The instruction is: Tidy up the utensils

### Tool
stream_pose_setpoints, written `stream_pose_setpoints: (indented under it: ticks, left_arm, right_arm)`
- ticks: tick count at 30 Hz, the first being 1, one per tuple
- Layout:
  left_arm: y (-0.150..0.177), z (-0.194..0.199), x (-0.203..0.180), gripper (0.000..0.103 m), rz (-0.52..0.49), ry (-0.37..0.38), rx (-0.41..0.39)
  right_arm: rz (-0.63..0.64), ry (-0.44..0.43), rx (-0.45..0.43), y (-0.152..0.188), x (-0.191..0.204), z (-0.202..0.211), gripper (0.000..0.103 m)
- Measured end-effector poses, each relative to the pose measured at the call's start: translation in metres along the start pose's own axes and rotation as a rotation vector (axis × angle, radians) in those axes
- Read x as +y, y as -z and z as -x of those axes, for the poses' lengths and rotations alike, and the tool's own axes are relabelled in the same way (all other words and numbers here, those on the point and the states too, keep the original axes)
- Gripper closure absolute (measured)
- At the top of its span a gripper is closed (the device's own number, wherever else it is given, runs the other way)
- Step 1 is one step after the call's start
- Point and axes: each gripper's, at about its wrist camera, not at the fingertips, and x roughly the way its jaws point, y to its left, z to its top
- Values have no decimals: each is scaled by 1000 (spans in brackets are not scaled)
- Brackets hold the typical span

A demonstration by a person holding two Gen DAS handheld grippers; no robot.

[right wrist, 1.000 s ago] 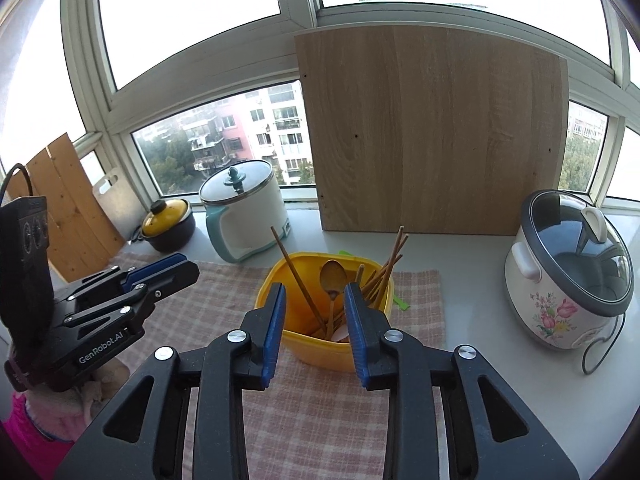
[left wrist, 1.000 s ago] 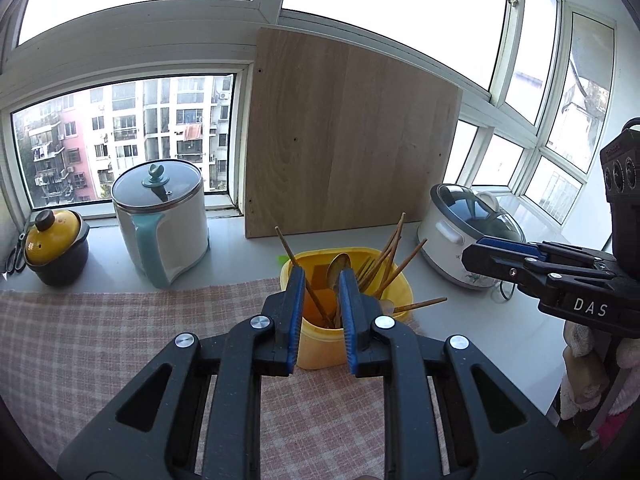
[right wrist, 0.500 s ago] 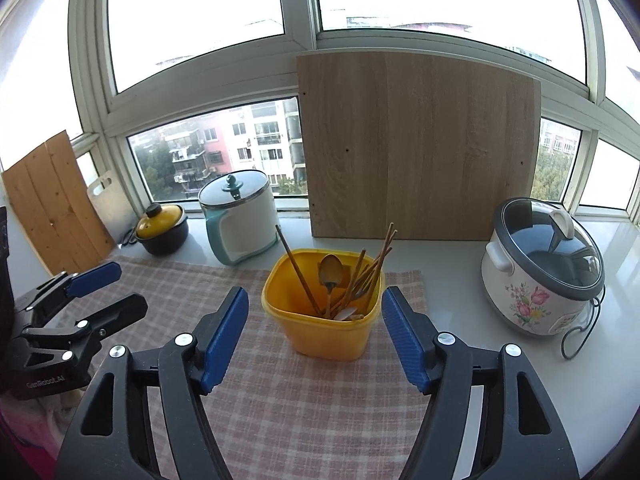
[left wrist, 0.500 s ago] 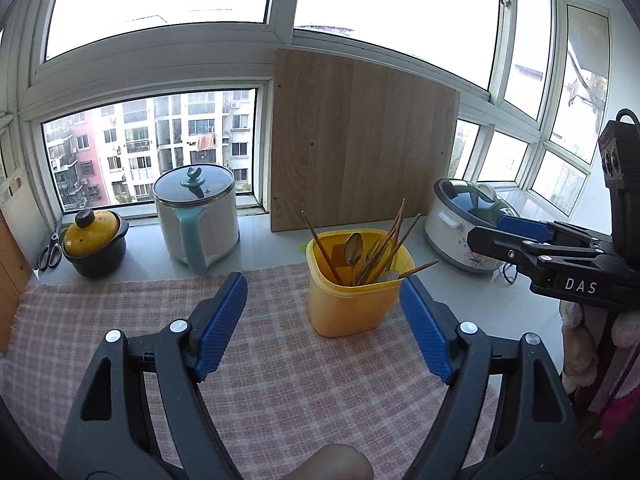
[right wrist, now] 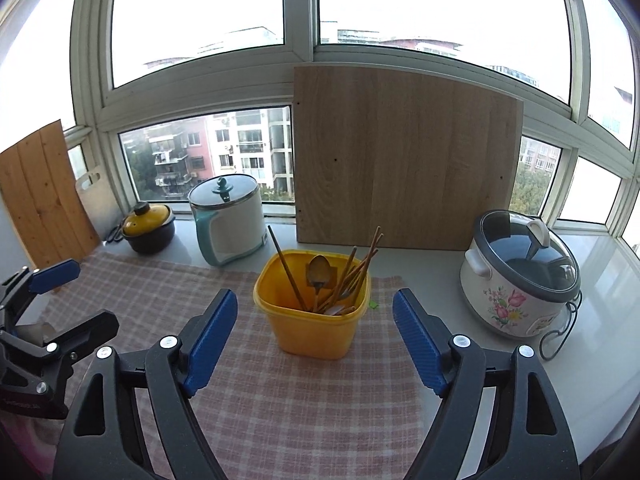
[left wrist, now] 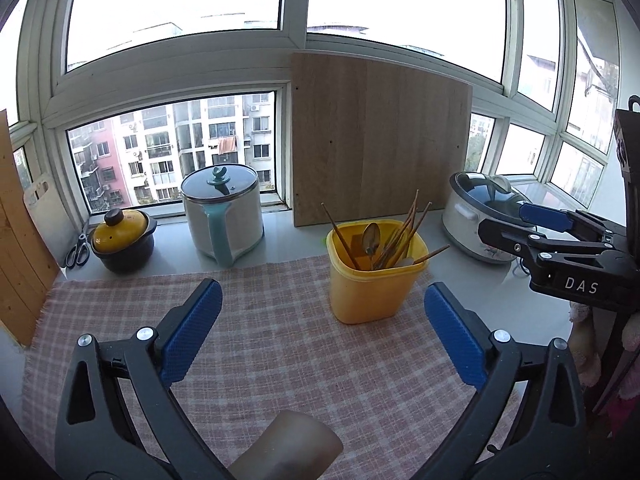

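A yellow plastic bin (left wrist: 370, 280) stands on the checked cloth (left wrist: 280, 344); it also shows in the right wrist view (right wrist: 316, 320). Several wooden chopsticks (left wrist: 404, 228) and a spoon (left wrist: 371, 238) stand in it, with the spoon (right wrist: 319, 274) and chopsticks (right wrist: 356, 268) also plain in the right wrist view. My left gripper (left wrist: 320, 320) is open and empty, back from the bin. My right gripper (right wrist: 314, 320) is open and empty, its blue pads either side of the bin but nearer the camera. Each gripper shows in the other's view, the right one (left wrist: 560, 236) and the left one (right wrist: 52, 300).
A wooden board (right wrist: 404, 160) leans on the window behind the bin. A white and teal pot (right wrist: 228, 220) and a yellow-lidded pot (right wrist: 148, 226) stand at the back left. A flowered rice cooker (right wrist: 520, 276) stands at the right. Boards (right wrist: 40, 188) lean at far left.
Both grippers have opened wide and pulled back and up from the bin. The utensils stay standing in the bin.
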Motion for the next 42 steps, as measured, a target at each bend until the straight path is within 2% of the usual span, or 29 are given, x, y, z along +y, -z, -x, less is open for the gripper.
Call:
stream_pose_setpoints:
  ticks: [9,42]
  left_arm:
    - [4,0,0,0,9,-38,38]
    - [8,5,3,0,24,-79,37]
  right_arm:
    - [11,16,3,6,4,0,22]
    - [0,20,45,18,0,-7,22]
